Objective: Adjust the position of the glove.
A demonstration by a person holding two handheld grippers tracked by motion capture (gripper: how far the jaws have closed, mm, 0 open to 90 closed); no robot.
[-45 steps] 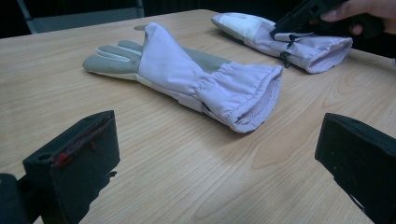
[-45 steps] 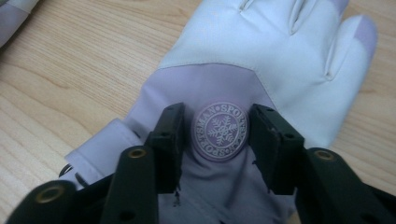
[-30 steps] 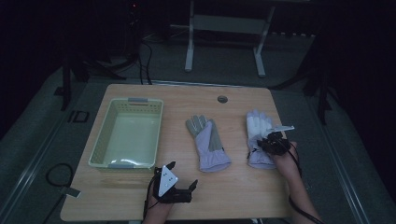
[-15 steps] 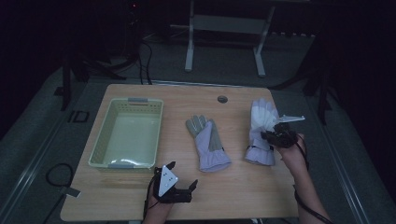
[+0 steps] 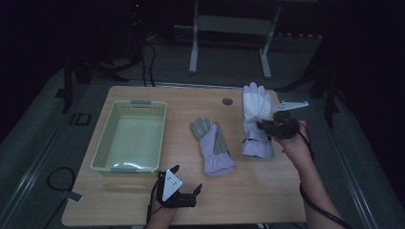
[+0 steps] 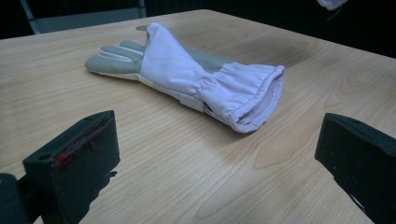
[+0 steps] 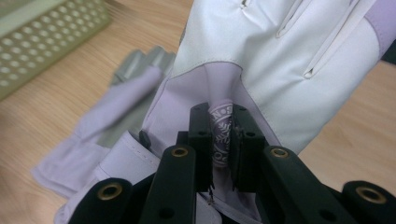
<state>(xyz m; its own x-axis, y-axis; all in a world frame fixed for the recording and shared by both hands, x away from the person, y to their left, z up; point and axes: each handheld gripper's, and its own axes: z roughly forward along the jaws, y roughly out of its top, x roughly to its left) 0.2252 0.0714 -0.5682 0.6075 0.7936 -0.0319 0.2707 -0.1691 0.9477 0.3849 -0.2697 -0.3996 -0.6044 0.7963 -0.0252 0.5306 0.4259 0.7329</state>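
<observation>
Left claw [image 5: 187, 187] rests wide open at near desk [image 5: 267, 191] edge. Grey-palmed lilac fabric glove [image 5: 212, 145] lies flat mid-desk. Right claw [image 5: 267, 125], jaws just closing, pinches white-backed lilac glove [image 5: 255, 114], lifted, beyond.

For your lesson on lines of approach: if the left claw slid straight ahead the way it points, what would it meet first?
Probably the cuff of the glove lying flat on the table. The left claw is open and faces that cuff, with bare wood between; depth is uncertain.
</observation>
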